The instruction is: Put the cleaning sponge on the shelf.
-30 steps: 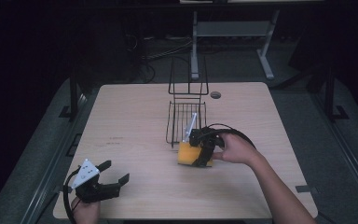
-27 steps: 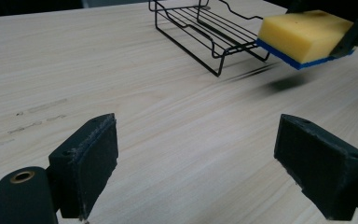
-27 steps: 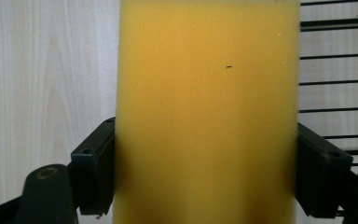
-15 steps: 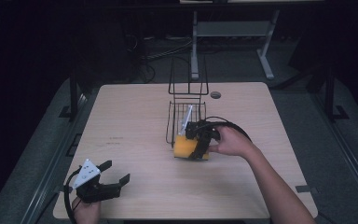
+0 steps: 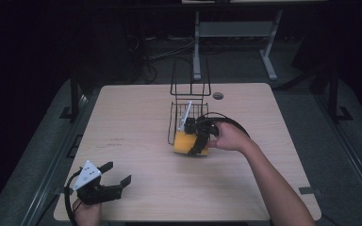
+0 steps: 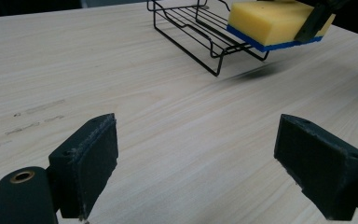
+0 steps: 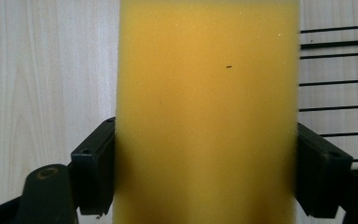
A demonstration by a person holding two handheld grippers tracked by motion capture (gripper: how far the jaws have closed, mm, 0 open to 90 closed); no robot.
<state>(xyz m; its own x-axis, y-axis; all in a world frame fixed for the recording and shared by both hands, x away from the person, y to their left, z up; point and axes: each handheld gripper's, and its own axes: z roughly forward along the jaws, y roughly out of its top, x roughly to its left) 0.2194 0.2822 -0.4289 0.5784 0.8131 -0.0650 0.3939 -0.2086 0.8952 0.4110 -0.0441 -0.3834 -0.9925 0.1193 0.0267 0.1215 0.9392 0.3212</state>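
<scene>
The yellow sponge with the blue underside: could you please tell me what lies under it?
The yellow sponge hangs above bare wooden table, beside the black wire rack; its shadow shows. The right gripper covers its far edge.

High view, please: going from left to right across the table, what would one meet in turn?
Left tongs, open near the table's front left corner → yellow sponge clamped in the right tongs at the wire rack's front → the person's right hand.

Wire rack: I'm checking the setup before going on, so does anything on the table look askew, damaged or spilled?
Nothing stands out. The wire rack sits level on the table, wires unbent. The right gripper holds the yellow sponge squarely at the rack's front edge. The left gripper is open near the table's corner.
</scene>
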